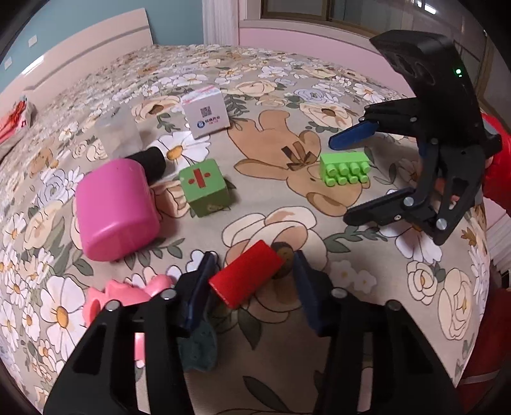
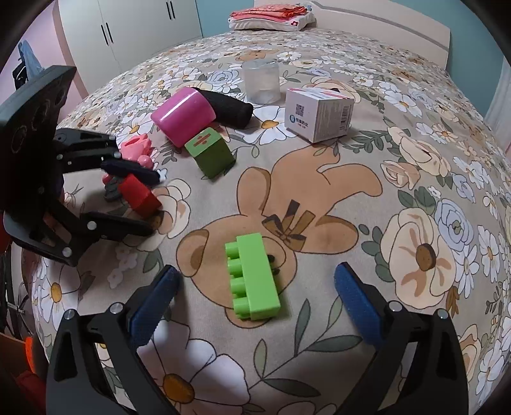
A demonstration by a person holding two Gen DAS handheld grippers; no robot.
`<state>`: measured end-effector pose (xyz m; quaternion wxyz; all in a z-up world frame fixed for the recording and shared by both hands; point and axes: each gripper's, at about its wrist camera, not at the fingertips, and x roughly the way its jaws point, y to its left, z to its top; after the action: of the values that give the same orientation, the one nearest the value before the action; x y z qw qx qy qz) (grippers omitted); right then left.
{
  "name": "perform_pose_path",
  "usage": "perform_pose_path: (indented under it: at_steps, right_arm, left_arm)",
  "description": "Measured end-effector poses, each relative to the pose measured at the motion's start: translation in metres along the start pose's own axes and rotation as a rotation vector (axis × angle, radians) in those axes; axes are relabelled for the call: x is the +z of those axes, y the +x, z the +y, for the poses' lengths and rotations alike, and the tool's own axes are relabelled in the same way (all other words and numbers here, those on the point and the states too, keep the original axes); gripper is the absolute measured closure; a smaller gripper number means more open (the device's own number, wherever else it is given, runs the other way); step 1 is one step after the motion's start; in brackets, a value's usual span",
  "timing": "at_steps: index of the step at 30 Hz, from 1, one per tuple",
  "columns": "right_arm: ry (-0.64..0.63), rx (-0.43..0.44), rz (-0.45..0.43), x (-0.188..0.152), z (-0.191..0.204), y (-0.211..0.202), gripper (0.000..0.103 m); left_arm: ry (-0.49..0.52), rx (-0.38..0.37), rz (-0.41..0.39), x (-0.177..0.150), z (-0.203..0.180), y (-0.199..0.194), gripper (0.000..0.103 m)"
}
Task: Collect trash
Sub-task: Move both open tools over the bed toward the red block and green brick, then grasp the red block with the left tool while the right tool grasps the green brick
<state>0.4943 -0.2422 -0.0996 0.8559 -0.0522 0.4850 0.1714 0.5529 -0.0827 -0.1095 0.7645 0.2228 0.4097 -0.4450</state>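
Observation:
A red wooden block [image 1: 246, 274] lies askew on the flowered bedspread [image 1: 287, 79] between the fingers of my left gripper [image 1: 252, 265]. The left pad meets the block's near corner, and a thin strip of bedspread shows between the block's far corner and the right pad. In the right wrist view the left gripper [image 2: 153, 201] brackets the red block [image 2: 140, 194] from above and below. My right gripper [image 2: 257, 273] is wide open low over the bed, with a green studded brick [image 2: 252, 281] lying between its blue pads [image 2: 153, 303], untouched. The left wrist view shows the same brick [image 1: 345, 169] between the right gripper's [image 1: 341, 180] fingers.
On the bed lie a pink cylinder [image 1: 118, 210], a black roll [image 1: 153, 162], a clear jar [image 1: 118, 134], a white carton [image 1: 207, 111], a green cube [image 1: 207, 188], a pink toy [image 1: 127, 293] and a dark teal piece [image 1: 198, 348]. Folded bedding [image 2: 271, 16] sits by the headboard. A red sleeve [image 1: 498, 166] shows at right.

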Motion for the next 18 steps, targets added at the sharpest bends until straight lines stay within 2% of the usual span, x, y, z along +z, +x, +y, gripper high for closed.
perform_pose_path:
  at_steps: [6,9,11,13,15,17,18]
  right_arm:
    - [-0.037,0.006,-0.004,0.0012,0.0081,0.0002,0.004]
    - [-0.052,0.002,-0.003,0.0036,0.0079,0.0021,0.012]
    - [-0.046,0.012,-0.004,0.0052,0.0058,0.0024,0.024]
    - [-0.042,0.016,-0.002,0.0056,0.0049,0.0034,0.030]
    - [-0.043,0.018,-0.001,0.0046,0.0060,0.0040,0.043]
    - [-0.035,0.035,0.001,0.0032,0.0069,0.0031,0.061]
    - [-0.029,0.037,0.001,0.0026,0.0078,0.0017,0.064]
  left_arm:
    - [-0.060,0.010,0.004,-0.0055,-0.0036,-0.0034,0.063]
    - [-0.094,0.018,0.006,-0.0071,-0.0037,-0.0049,0.063]
    - [-0.122,0.029,0.011,-0.0071,-0.0042,-0.0050,0.064]
    - [-0.154,0.046,0.016,-0.0055,-0.0061,-0.0043,0.064]
    - [-0.185,0.062,0.018,-0.0039,-0.0083,-0.0035,0.064]
    - [-0.227,0.075,0.021,-0.0035,-0.0089,-0.0030,0.064]
    - [-0.251,0.083,0.021,-0.0035,-0.0092,-0.0032,0.064]
